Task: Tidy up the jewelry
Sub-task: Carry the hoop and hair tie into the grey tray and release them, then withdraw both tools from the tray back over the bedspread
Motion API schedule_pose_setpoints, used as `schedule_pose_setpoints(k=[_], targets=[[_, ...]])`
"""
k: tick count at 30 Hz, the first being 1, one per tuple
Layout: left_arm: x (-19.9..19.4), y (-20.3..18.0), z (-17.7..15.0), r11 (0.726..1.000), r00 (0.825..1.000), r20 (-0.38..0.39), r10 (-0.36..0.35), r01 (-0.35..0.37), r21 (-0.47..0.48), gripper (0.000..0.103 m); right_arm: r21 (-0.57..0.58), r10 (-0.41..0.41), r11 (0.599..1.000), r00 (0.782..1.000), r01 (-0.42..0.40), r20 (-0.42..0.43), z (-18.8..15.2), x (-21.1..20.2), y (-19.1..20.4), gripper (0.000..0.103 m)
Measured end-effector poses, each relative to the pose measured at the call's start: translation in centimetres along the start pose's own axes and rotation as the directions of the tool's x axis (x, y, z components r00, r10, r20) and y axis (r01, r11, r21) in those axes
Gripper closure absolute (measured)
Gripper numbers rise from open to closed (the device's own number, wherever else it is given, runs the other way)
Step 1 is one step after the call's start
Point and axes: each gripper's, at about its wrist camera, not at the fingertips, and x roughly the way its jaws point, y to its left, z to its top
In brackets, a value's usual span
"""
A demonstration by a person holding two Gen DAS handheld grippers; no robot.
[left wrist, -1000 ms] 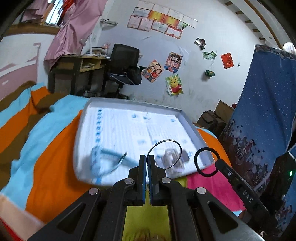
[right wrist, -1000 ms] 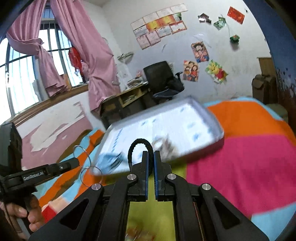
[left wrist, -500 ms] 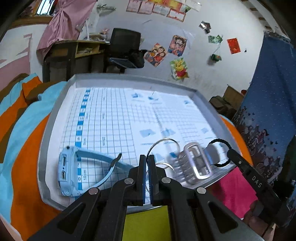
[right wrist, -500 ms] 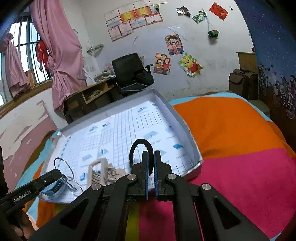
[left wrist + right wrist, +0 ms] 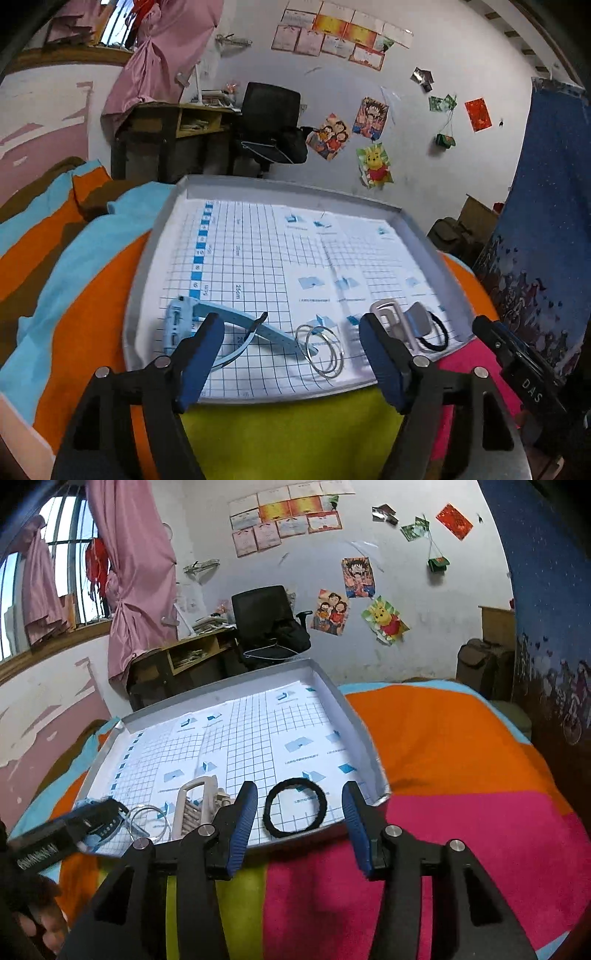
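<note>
A grey tray [image 5: 147, 258] lined with grid paper lies on the striped bedspread. Near its front edge lie a light blue watch [image 5: 207, 321], two thin silver bangles [image 5: 323, 350], a beige hair claw [image 5: 395, 321] and a black hair tie [image 5: 436, 334]. My left gripper [image 5: 291, 354] is open and empty, just in front of the bangles. My right gripper [image 5: 299, 823] is open and empty, with the black hair tie [image 5: 295, 812] lying flat between its fingers. The tray [image 5: 354, 716], claw [image 5: 195, 805] and bangles [image 5: 147, 819] also show in the right wrist view.
The bedspread [image 5: 461, 775] has orange, pink, blue and yellow-green stripes. A desk [image 5: 173, 133] and black office chair [image 5: 269, 122] stand behind the bed by a postered wall. A blue patterned cloth [image 5: 546, 221] hangs at the right.
Both grippers have opened. The left has let go of the silver bangles and the right has let go of the black hair tie; both now lie on the tray.
</note>
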Motion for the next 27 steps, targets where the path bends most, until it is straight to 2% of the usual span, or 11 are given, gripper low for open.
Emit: schedule_pose_setpoints(k=[2,4,5,10,12,17,20,27], targets=[[-1.6,-0.1,0.1,1.0,1.0,0.028,0.006,-0.006,0.0,0.019,-0.017,0.002,1.0,1.0,-0.002,0.013,0.3,-1.6,-0.1,0.058],[-3.4,-0.2,0.1,1.0,0.998,0.065,0.002,-0.002,-0.002,0.008,-0.032,0.009,0.999,1.0,-0.008,0.03,0.5,-3.3,-0.1,0.048],[-4.3,-0.2,0.1,1.0,0.997,0.082,0.001,-0.001,-0.002,0.006,-0.041,0.015,0.999,0.999,-0.014,0.042,0.7,-4.4,-0.2,0.04],[-9.5,-0.8,-0.7,0.999,0.988,0.155,0.011,-0.016,0.029,0.0,-0.076,0.037,0.997,0.996,-0.03,0.086,1.0,-9.3,0.0,0.024],[-11.7,-0.8,-1.3,0.999,0.983,0.183,0.02,-0.027,0.037,0.0,-0.071,0.045,0.997,0.994,-0.038,0.101,1.1,-11.7,0.0,0.012],[-16.6,-1.0,-3.0,0.997,0.975,0.219,0.038,-0.051,0.054,0.0,-0.065,0.069,0.996,0.988,-0.06,0.136,0.6,-17.0,0.0,0.009],[-19.3,-0.8,-4.0,0.997,0.97,0.24,0.04,-0.057,0.061,0.0,-0.074,0.082,0.995,0.984,-0.071,0.161,-0.5,-20.2,0.3,0.002],[-24.9,0.0,-6.9,0.995,0.959,0.28,0.05,-0.071,0.065,0.0,-0.089,0.111,0.992,0.972,-0.094,0.207,-3.3,-26.6,1.0,0.002]])
